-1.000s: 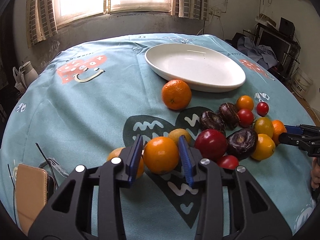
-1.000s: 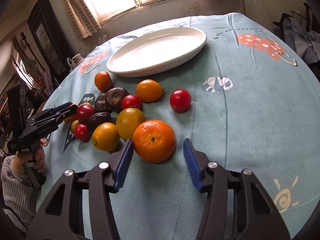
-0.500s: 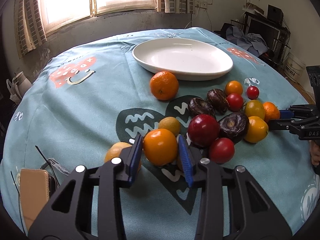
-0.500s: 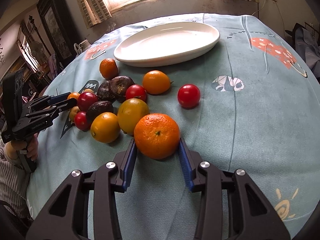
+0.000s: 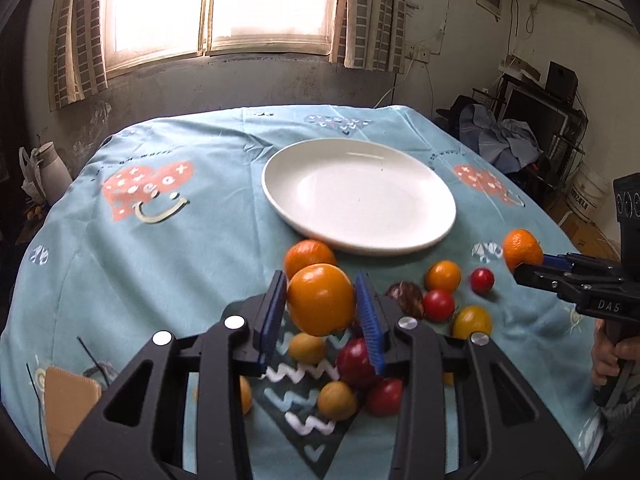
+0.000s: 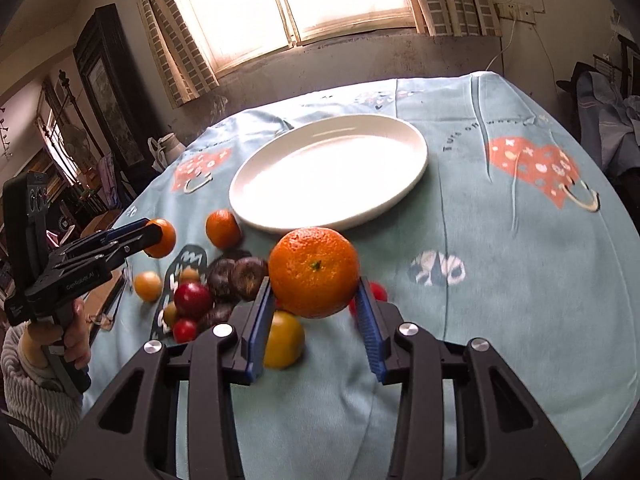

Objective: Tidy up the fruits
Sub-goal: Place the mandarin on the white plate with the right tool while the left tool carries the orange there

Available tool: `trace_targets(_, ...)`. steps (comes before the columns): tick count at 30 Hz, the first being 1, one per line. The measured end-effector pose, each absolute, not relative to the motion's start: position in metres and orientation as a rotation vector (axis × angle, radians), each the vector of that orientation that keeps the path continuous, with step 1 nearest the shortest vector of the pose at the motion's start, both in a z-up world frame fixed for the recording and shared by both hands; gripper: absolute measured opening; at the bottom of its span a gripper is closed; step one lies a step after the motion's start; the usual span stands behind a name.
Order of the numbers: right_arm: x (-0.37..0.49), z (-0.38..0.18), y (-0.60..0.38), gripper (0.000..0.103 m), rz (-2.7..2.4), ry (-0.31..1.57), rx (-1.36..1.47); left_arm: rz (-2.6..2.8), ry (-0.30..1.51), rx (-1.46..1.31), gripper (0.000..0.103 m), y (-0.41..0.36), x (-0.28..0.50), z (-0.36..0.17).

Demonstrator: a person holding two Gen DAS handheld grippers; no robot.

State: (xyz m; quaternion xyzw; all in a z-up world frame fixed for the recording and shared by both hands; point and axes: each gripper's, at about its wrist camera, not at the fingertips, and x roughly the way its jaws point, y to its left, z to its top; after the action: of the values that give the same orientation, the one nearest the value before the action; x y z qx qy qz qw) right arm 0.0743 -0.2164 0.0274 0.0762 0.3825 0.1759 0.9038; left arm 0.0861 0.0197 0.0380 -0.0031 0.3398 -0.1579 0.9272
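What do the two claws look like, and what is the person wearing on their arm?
Each claw is chunky black plastic with triangle-shaped cutouts, round silver bolts and two ridged blue pads. From the side, the left claw's body bears small white lettering, and the right claw's reads "DAS". Both have a black pistol handle. A fuzzy, ribbed, pale grey sleeve covers the left arm. No cables show.

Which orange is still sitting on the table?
The orange next to the white plate. The other two are up in the air, one in the left gripper and one in the right gripper.
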Motion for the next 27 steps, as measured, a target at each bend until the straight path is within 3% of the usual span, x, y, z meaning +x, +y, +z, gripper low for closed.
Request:
trace_targets(3, 0.108, 0.034, -0.199, 0.041, 0.308, 0.759, 0.109, -0.318, 0.694, -0.009, 0.032, -0.007, 0.115, 0.041)
trace_targets(10, 0.164, 0.01, -0.183, 0.044, 0.273, 0.746, 0.101, -0.317, 0.765, -0.049, 0.033, -0.035, 0.175, 0.018)
trace_targets(11, 0.168, 0.008, -0.185, 0.048, 0.272, 0.753, 0.11, -0.314, 0.764, -0.043, 0.041, -0.037, 0.178, 0.015)
trace_targets(12, 0.169, 0.007, -0.188, 0.058, 0.269, 0.749, 0.115, -0.312, 0.753, -0.048, 0.052, -0.037, 0.178, 0.014)
trace_targets(13, 0.167, 0.009, -0.191, 0.065, 0.264, 0.726, 0.114, -0.301, 0.743, -0.054, 0.056, -0.034, 0.177, 0.012)
trace_targets(14, 0.163, 0.012, -0.193, 0.065, 0.264, 0.7, 0.108, -0.301, 0.743, -0.062, 0.065, -0.031, 0.178, 0.013)
trace_targets(27, 0.1, 0.047, -0.234, 0.066, 0.238, 0.588, 0.148, -0.189, 0.687, -0.19, 0.078, 0.048, 0.119, 0.023)
